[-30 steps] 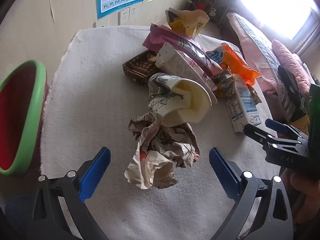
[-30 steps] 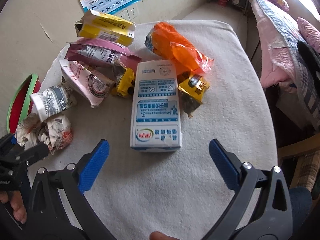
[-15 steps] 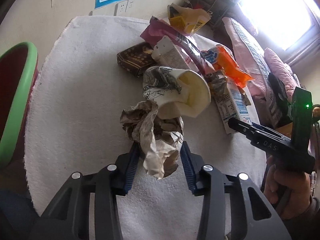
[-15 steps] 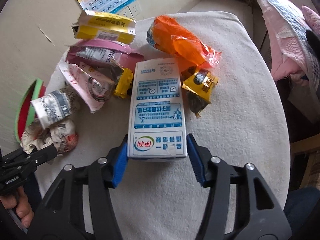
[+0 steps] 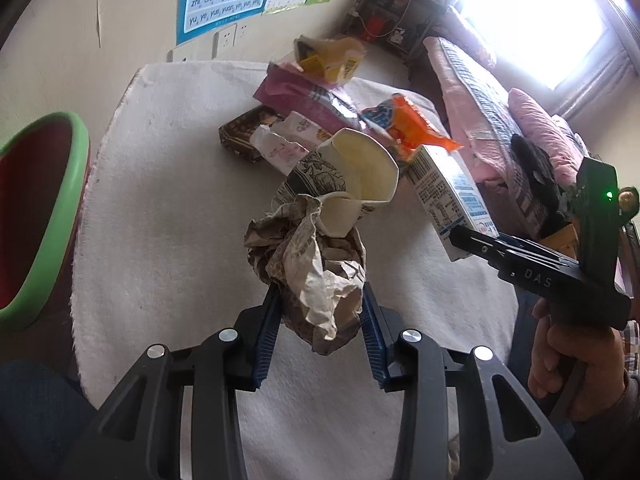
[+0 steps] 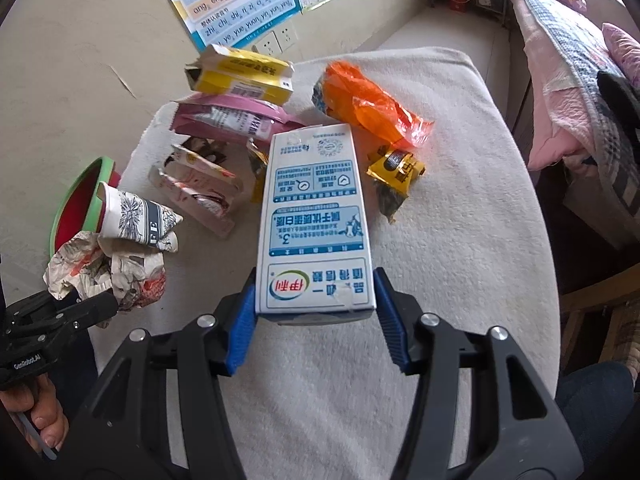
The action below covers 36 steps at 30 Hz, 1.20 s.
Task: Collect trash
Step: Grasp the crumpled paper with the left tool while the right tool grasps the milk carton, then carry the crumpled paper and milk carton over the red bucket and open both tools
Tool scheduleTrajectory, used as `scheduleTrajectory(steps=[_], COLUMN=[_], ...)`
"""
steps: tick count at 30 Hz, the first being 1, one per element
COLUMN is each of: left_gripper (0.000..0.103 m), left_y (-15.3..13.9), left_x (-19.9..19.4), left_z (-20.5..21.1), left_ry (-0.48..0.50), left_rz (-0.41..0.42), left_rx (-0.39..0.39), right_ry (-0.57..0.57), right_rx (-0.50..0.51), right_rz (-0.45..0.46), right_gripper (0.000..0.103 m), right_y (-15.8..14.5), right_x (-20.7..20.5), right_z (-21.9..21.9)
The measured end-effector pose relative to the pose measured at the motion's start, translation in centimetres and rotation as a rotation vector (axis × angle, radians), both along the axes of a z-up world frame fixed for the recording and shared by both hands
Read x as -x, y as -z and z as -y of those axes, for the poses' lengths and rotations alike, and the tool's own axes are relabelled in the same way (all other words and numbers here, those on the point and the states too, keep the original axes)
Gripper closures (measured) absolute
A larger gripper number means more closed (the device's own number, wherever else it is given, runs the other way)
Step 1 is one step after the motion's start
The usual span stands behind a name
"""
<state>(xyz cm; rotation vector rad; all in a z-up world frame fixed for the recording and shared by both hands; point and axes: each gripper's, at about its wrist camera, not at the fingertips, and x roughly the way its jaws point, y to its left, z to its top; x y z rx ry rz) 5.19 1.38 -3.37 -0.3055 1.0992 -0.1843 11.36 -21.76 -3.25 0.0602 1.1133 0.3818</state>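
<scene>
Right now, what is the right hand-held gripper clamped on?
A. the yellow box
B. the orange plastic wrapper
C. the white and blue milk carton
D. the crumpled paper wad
C. In the right wrist view the right hand-held gripper has its blue pads pressed against both sides of the milk carton; the crumpled paper is in the left hand-held gripper instead.

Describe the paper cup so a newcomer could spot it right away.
Start at the white-covered table and go to its left edge, by the red bin with the green rim. There the paper cup lies on its side against the crumpled paper. Unlike the wrappers and cartons nearby, it alone is round and carries black ink drawings.
</scene>
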Motion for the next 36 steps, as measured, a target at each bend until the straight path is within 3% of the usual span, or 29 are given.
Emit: scheduleTrajectory(steps=[16, 17, 18, 20, 23, 26, 27, 36], left_gripper=[0.067, 0.067, 0.067, 0.067, 0.068, 0.068, 0.068, 0.068], left_y=[-4.5, -4.4, -3.5, -1.7, -2.4, -0.9, -0.5, -0.8], left_x=[1.5, 1.4, 0.8, 0.1, 0.6, 0.1, 0.1, 1.2], left_z=[-1.2, -1.2, -0.8, -0.1, -0.7, -1.6, -1.5, -1.7], left_ry=[-0.021, -0.019, 0.01, 0.087, 0.033, 0.018, 0.017, 0.001], left_rz=[0.11, 0.103, 0.039, -0.055, 0.006, -0.064, -0.069, -0.02], left_rx=[0.005, -0.008, -0.057, -0.071, -0.085, -0.016, -0.029, 0.011], right_ry=[-0.025, -0.025, -0.03, -0.035, -0.043, -0.042, -0.045, -0.064], right_rx=[-0.014, -0.009, -0.003, -0.005, 0.0, -0.001, 0.001, 0.001], right_rz=[0.1, 0.105, 0.104, 0.093, 0.102, 0.101, 0.102, 0.108], right_gripper=[0.05, 0.05, 0.05, 0.05, 0.05, 0.05, 0.05, 0.05], right_y=[-4.3, -4.5, -4.4, -4.2, -4.3, -4.3, -4.3, -4.5], right_x=[2.1, 2.1, 2.1, 2.1, 2.2, 2.3, 2.3, 2.2], right_z=[-1.4, -1.5, -1.6, -1.7, -2.0, -2.1, -2.3, -3.2])
